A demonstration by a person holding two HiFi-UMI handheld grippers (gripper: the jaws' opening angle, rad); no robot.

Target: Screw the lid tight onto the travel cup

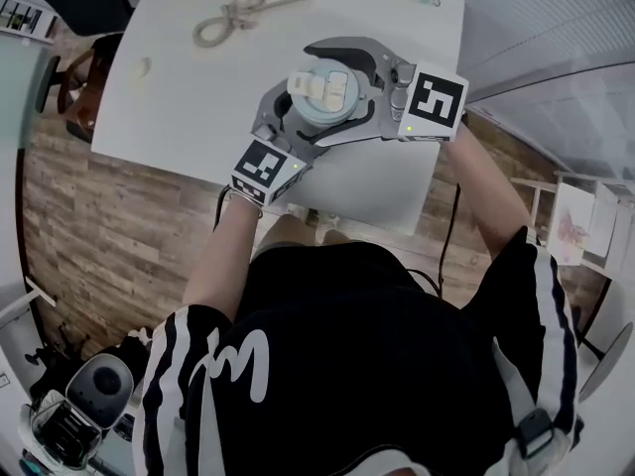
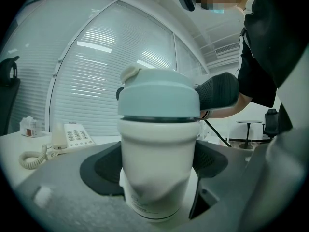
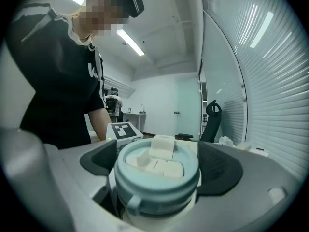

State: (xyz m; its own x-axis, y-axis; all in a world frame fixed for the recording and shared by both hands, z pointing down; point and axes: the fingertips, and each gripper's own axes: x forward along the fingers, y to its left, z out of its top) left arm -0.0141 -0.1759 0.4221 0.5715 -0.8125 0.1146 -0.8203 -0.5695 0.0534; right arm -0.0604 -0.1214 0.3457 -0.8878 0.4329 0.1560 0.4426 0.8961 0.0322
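upper middle of the head view, over the bench (image 1: 189, 97): the left hand-held gripper (image 2: 157, 170) clamps the travel cup (image 2: 154, 141) by its white body, jaws wide; the right hand-held gripper (image 3: 158, 170) grips the pale blue lid (image 3: 157, 185) on top.

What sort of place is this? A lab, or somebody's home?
Most likely an office. A corded desk phone sits on a white table, slatted window blinds cover the glass wall, and an office chair stands further back.
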